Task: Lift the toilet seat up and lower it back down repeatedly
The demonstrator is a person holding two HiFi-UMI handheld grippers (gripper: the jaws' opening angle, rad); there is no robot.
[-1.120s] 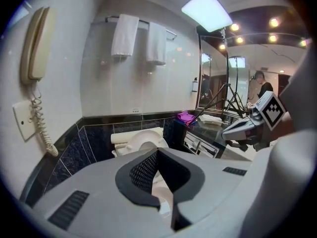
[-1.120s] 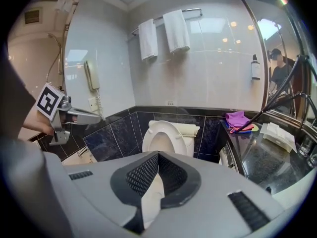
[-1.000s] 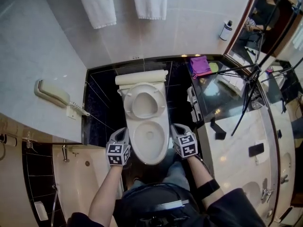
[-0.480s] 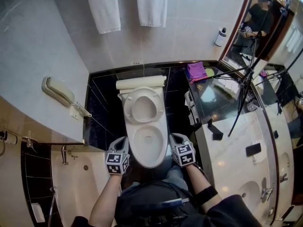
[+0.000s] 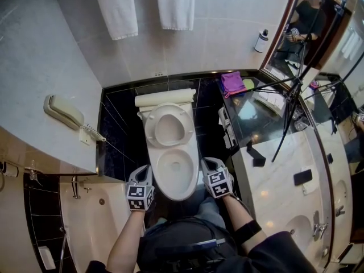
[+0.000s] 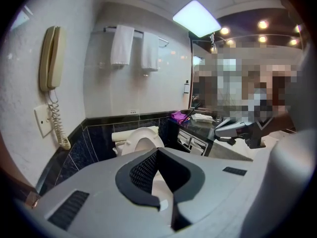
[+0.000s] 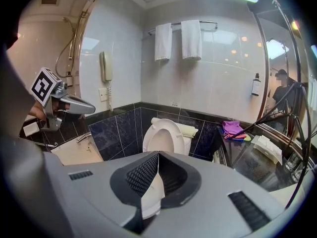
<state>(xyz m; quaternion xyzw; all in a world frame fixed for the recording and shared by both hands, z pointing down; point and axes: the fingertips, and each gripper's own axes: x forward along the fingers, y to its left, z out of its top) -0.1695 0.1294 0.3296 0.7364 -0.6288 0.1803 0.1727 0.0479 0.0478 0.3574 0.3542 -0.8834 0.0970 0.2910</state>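
**A:** Where is the seat?

**B:** The seat (image 5: 151,127) is up. It stands near upright against the tank (image 5: 165,98) at the back wall. The bowl (image 5: 176,193) lies open below it.

**A:** And the grippers?

**B:** Both are well clear of the seat. The left gripper (image 6: 157,151) hangs just beside the bowl's front left edge. The right gripper (image 7: 157,153) hangs just beside its front right edge, so the front of the bowl sits between them. Both point forward and down towards the toilet.

**A:** Jaws?

**B:** The left jaws are pressed together, tips meeting, with nothing pinched. The white below the tips is the bowl beyond them. The right jaws are the same: closed tight and empty, with the raised seat straight ahead.

**A:** Does either one touch the bowl?

**B:** I cannot tell from the head view. They are close beside it.

**A:** What else is around?

**B:** A phone (image 5: 63,111) hangs on the left wall, its coiled cord below it. Two towels (image 5: 116,7) hang above the tank. A tub (image 5: 94,209) is at lower left and a counter (image 5: 278,175) runs along the right. A purple cloth (image 5: 232,83) lies at the counter's far end. A bottle (image 5: 261,40) is on the wall beside the mirror (image 5: 324,33). A tripod (image 5: 293,104) stands over the counter.
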